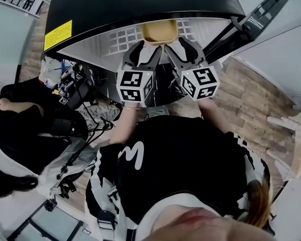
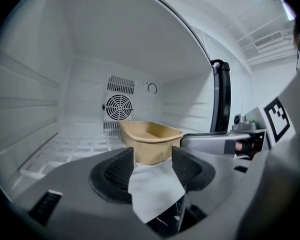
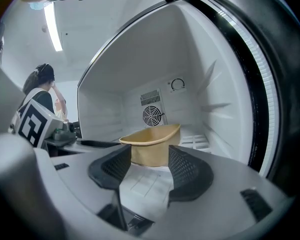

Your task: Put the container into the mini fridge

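Tan, shallow container (image 2: 150, 140) sits upright inside mini fridge (image 2: 85, 59), seemingly empty.

Tan container (image 2: 150, 141) (open-topped), upright inside white mini fridge (image 2: 80, 84)

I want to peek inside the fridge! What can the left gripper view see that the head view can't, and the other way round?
Only the left gripper view shows the round fan grille and the small dial on the back wall of the mini fridge. Only the head view shows the yellow sticker on the fridge's black top and the wooden floor. Both show the tan container inside the fridge.
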Available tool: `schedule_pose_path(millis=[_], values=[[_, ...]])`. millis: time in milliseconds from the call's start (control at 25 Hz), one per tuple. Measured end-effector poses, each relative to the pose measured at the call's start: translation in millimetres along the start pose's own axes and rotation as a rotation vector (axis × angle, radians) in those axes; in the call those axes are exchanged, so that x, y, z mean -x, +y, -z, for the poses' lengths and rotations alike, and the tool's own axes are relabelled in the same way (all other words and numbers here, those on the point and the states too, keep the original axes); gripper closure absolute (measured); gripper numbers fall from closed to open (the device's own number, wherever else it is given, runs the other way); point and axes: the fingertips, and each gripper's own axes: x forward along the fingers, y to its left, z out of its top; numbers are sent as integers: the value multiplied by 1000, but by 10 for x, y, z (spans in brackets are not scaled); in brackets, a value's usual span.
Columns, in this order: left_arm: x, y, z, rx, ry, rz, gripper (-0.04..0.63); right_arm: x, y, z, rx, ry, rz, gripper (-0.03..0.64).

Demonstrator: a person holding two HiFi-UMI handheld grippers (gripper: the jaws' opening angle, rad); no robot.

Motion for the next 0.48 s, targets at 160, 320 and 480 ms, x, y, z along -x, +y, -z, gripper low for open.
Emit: schedule_pose_path(millis=[160,320,480], values=[[66,-24,15,6,-7,-11,353,57,35,18,1,-9,-14,388],[125,-60,41,6,-16,-23,353,108,69,43,2,-11,-28,388],[188,-123,47,7,-27,-31,353,195,96,58,4,-13,-39,388]])
